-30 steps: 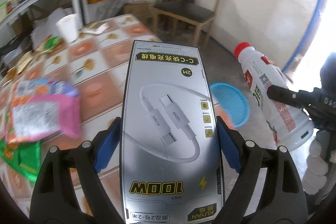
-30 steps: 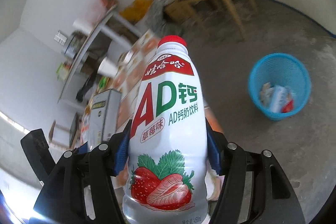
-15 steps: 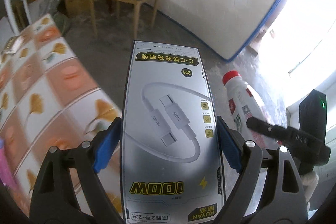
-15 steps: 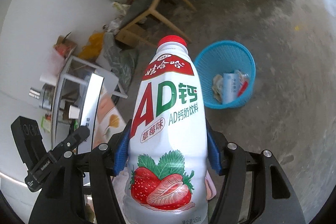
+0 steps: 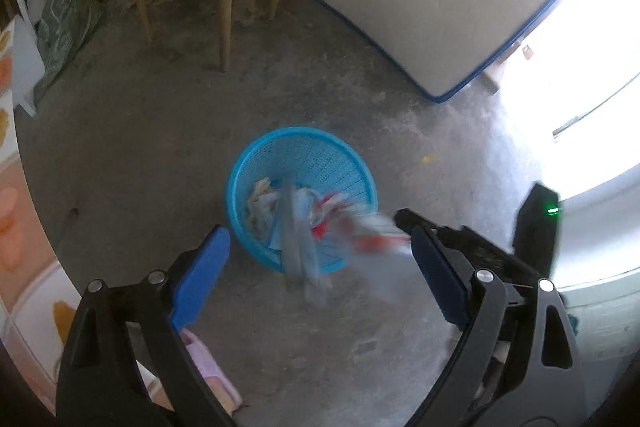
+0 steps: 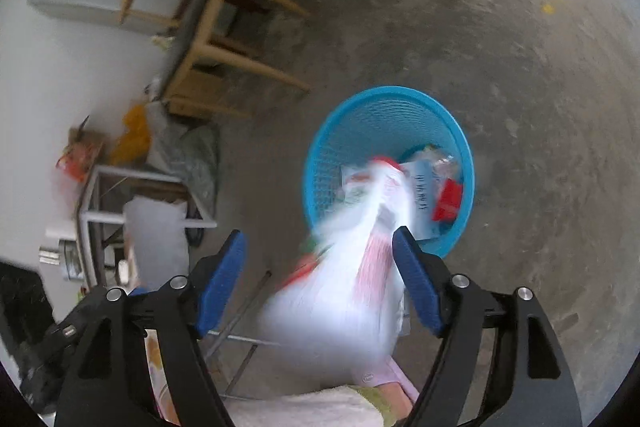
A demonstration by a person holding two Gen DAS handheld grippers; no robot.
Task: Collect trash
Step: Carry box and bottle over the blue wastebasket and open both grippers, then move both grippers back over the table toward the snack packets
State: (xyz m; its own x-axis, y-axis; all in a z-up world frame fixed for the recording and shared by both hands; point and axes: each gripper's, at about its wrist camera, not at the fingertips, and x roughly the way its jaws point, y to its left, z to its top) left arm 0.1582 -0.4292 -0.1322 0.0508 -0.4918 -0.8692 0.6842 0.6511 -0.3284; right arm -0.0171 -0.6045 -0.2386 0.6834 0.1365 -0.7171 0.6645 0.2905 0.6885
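The trash basket (image 5: pixel 256 163) stands on the floor below the left gripper (image 5: pixel 320 259), whose jaws have just been opening; a blurred box (image 5: pixel 294 239) falls into it. In the right view, the right gripper (image 6: pixel 320 263), jaws opening, has released the blurred bottle (image 6: pixel 352 267) toward the basket (image 6: pixel 384 107)

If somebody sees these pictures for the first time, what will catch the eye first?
The bright blue basket on the grey floor, already holding trash. A blurred white bottle is dropping from the open right gripper toward it, red cap first. In the left wrist view, a blurred grey box falls at the basket's near rim.
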